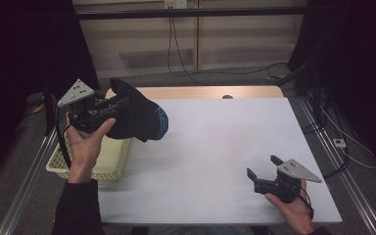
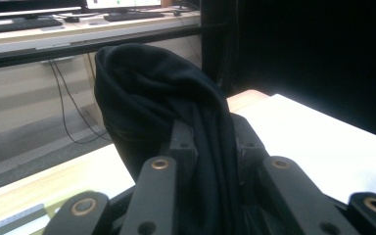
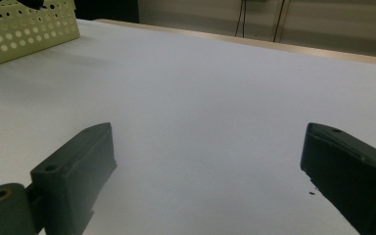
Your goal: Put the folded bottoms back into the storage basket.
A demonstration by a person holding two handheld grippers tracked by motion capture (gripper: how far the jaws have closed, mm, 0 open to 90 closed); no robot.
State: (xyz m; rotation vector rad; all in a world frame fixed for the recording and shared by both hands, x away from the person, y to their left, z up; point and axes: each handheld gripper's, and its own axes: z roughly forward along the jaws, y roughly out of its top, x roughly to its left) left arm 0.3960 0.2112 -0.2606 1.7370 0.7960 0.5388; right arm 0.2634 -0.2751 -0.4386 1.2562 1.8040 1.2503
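**Sock lifted clear of the basket**

My left gripper (image 1: 120, 104) is pinching a dark sock (image 1: 139, 117), its jaws pressed onto a bunched fold of the cloth; in the left gripper view the fabric fills the gap between them and rises in a rounded hump (image 2: 149, 93) beyond the tips. I hold it by the middle of the bundle, I judge, so that no end drags as it comes away from the basket (image 1: 112, 159).

The sock hangs above the basket's far right corner, over the edge of the white table (image 1: 215, 147), touching neither. Its long axis runs roughly from the basket's far side down toward the table's middle: one dark end sticks up and away behind the gripper, and the end with blue stitching points right and slightly down, away from the basket. It is crumpled rather than flat, so I cannot tell heel from cuff.

My right gripper (image 1: 263, 169) rests low, well to the right of the basket near the table's near edge, jaws spread wide with nothing between them. I judge it waits there, pointed back toward the basket, ready to take the sock's free end.
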